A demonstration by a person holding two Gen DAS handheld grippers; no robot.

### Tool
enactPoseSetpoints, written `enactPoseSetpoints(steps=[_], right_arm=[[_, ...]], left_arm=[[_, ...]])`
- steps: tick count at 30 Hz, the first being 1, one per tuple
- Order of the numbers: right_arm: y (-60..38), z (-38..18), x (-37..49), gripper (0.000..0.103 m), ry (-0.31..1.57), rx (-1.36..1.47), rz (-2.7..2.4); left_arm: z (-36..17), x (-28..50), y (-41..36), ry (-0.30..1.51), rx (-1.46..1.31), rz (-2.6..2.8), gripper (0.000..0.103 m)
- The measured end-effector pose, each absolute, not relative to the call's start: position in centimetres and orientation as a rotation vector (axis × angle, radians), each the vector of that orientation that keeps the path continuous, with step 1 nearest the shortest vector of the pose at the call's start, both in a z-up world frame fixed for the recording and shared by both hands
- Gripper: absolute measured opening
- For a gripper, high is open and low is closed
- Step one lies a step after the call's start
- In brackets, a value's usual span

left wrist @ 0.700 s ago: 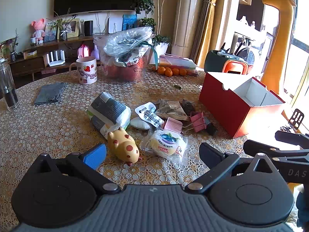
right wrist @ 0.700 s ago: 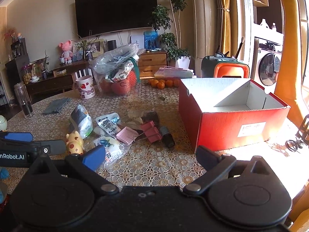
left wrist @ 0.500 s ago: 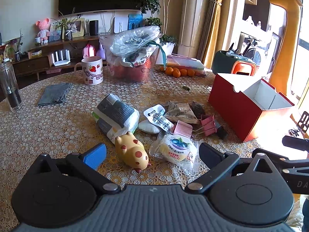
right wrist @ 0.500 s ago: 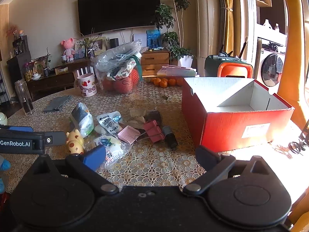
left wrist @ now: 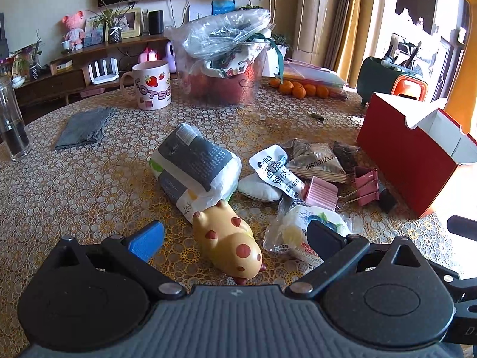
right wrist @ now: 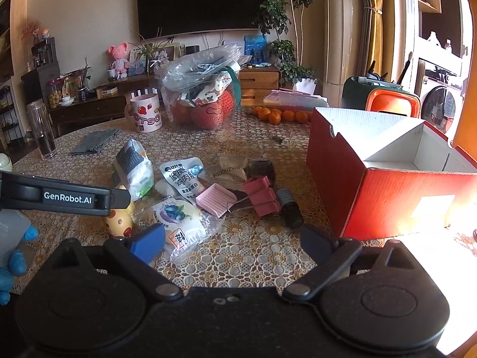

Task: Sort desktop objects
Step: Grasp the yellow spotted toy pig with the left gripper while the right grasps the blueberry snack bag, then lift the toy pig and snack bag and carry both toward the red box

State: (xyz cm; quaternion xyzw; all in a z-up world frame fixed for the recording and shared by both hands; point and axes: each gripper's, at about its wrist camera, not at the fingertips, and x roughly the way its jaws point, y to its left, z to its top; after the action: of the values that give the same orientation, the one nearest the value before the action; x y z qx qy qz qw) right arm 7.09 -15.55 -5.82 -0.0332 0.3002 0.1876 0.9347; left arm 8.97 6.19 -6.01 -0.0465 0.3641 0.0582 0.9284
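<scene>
Spotted toy [left wrist: 228,243] lies between the wide-open, empty jaws of the left gripper [left wrist: 235,235]; centre on its body before closing; right gripper [right wrist: 232,240] gapes empty too

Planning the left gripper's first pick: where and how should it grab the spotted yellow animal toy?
Grip the spotted toy across its rounded mid-body, coming down from above. It lies on its side, long axis running roughly away from the left gripper, whose open fingers already straddle it. The far end touches the grey-white pouch and the wrapped snack lies close on the right, so mid-body is probably clearest.
</scene>
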Motion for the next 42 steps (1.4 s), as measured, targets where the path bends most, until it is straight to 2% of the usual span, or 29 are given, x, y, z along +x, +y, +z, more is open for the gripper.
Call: enactPoseSetpoints(steps=[4, 14, 19, 23, 25, 27, 29, 32, 38, 42], right_arm=[[-14.2, -7.2, 8.5, 0.095, 0.633, -0.087, 0.408], [-10.1, -9.5, 10.6, 0.093, 0.641, -0.191, 0.493], [-8.9, -10.5, 11.7, 0.088, 0.648, -0.217, 0.496], [-8.4, -11.1, 12.0, 0.085, 0.651, -0.225, 0.515], [-8.2, -11.3, 12.1, 0.083, 0.648, -0.23, 0.525], [-7.9, -11.4, 12.2, 0.08, 0.65, -0.237, 0.539], [-7.7, -11.5, 12.2, 0.07, 0.649, -0.24, 0.556], [-7.5, -11.5, 12.2, 0.06, 0.65, -0.23, 0.569], [-7.8, -11.5, 12.1, 0.053, 0.651, -0.194, 0.573], [-8.3, -11.2, 11.7, 0.053, 0.631, -0.184, 0.573]], left_arm=[[-7.0, 9.9, 6.8, 0.768, -0.113, 0.128, 0.102], [-8.7, 11.8, 8.0, 0.813, -0.143, 0.14, 0.093], [-9.4, 12.2, 8.4, 0.834, -0.168, 0.133, 0.08], [-9.9, 12.3, 8.8, 0.841, -0.191, 0.129, 0.076], [-10.1, 12.4, 8.9, 0.847, -0.199, 0.12, 0.066], [-10.3, 12.4, 8.9, 0.858, -0.212, 0.109, 0.059], [-10.4, 12.3, 9.0, 0.86, -0.222, 0.104, 0.058], [-10.3, 12.1, 8.9, 0.86, -0.22, 0.098, 0.057], [-10.1, 11.9, 8.9, 0.861, -0.233, 0.085, 0.054], [-9.5, 11.5, 8.4, 0.852, -0.22, 0.078, 0.053]])
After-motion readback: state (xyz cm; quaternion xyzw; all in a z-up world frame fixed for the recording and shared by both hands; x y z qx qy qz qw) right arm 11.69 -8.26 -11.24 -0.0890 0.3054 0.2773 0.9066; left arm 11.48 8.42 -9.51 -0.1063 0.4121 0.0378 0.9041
